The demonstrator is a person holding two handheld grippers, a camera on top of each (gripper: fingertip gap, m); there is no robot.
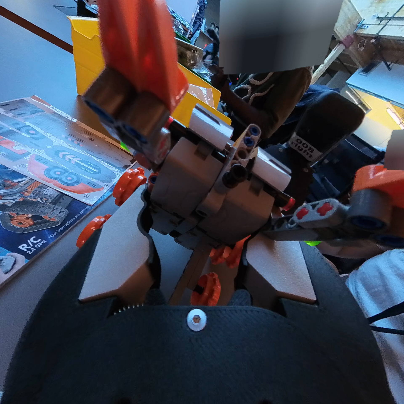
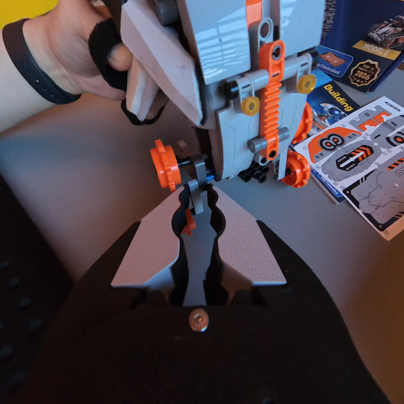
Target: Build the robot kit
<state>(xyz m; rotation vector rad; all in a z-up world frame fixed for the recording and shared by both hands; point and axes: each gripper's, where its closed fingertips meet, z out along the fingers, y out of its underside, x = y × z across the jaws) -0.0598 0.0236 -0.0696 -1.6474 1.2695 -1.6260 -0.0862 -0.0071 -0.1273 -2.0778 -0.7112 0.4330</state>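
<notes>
A grey brick-built model (image 1: 196, 192) with orange gears and orange panels is held above the table. My left gripper (image 1: 201, 231) is shut on its grey body, one finger on each side. In the right wrist view the model (image 2: 229, 65) hangs upright with an orange toothed rack (image 2: 271, 105) down its front. My right gripper (image 2: 197, 192) is shut on a grey beam (image 2: 197, 201) at the model's lower edge, just below an orange gear (image 2: 164, 164) on a black axle. A small orange piece (image 2: 189, 223) sits between its fingers.
A sticker sheet (image 1: 65, 157) and a blue instruction booklet (image 1: 28, 218) lie on the grey table, left of the model. A yellow bin (image 1: 87, 61) stands behind them. A blue box (image 2: 367, 43) stands at the far right. A hand (image 2: 65, 54) holds the left gripper. The tips of one gripper are about 7 centimeters away from the tips of the other.
</notes>
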